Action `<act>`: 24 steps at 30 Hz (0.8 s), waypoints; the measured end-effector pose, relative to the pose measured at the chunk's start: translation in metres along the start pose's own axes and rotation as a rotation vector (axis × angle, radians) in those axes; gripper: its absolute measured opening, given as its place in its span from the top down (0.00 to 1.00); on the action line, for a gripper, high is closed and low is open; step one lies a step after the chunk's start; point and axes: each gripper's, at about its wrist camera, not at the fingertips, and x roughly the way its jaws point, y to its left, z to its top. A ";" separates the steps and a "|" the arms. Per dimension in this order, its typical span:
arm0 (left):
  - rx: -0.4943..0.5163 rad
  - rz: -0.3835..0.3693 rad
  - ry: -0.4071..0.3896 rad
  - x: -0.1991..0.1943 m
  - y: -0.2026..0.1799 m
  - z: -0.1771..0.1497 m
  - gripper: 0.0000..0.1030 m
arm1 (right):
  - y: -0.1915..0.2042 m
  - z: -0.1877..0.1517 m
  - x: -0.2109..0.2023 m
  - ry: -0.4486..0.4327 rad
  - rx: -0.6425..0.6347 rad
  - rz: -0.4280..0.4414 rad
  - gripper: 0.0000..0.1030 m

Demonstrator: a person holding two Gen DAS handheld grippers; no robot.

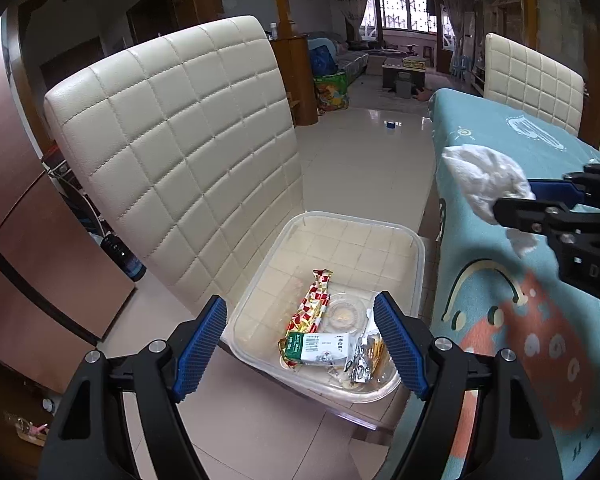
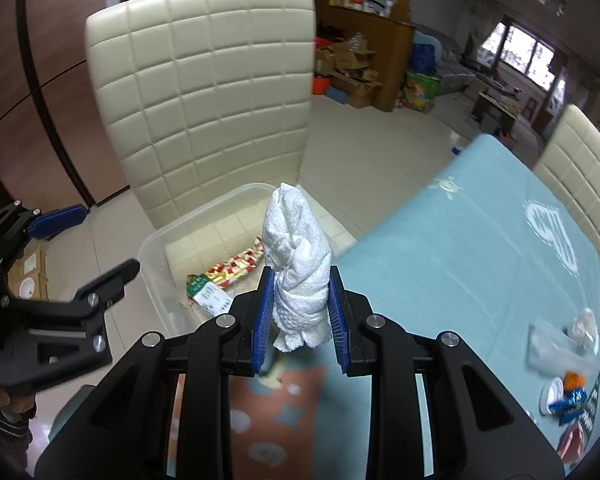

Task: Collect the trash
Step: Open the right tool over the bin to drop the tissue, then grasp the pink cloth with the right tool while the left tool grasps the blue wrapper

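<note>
A clear plastic bin (image 1: 380,229) sits on the seat of a cream chair (image 1: 172,128). It holds a red-gold wrapper (image 1: 314,300), a green-white carton (image 1: 320,348) and a clear lid. My left gripper (image 1: 304,344) is open and empty, just above the bin's near end. My right gripper (image 2: 300,312) is shut on a crumpled white tissue (image 2: 296,264) and holds it over the table edge beside the bin (image 2: 156,256). The tissue also shows in the left wrist view (image 1: 484,180), right of the bin.
A table with a teal patterned cloth (image 2: 460,248) is at the right. On it lie a clear plastic bag (image 2: 560,348), a blue foil wrapper (image 2: 572,404) and a small white lid (image 2: 552,394). A second cream chair (image 2: 580,184) stands behind the table.
</note>
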 end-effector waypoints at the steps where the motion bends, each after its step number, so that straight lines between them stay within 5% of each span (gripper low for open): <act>1: 0.000 0.003 -0.002 -0.002 0.001 -0.001 0.28 | 0.003 0.001 0.002 0.003 -0.001 0.006 0.72; 4: 0.003 0.019 -0.007 -0.006 0.004 -0.002 0.28 | 0.006 0.005 0.008 0.023 0.010 0.031 0.59; 5: 0.002 0.022 -0.004 -0.005 0.005 -0.002 0.28 | 0.005 0.006 0.010 0.036 0.017 0.031 0.34; 6: 0.001 0.023 0.000 -0.004 0.005 -0.002 0.28 | 0.003 0.006 0.008 0.025 0.033 0.022 0.25; 24: 0.107 -0.109 -0.039 -0.036 -0.061 0.014 0.28 | -0.077 -0.048 -0.058 -0.046 0.193 -0.107 0.25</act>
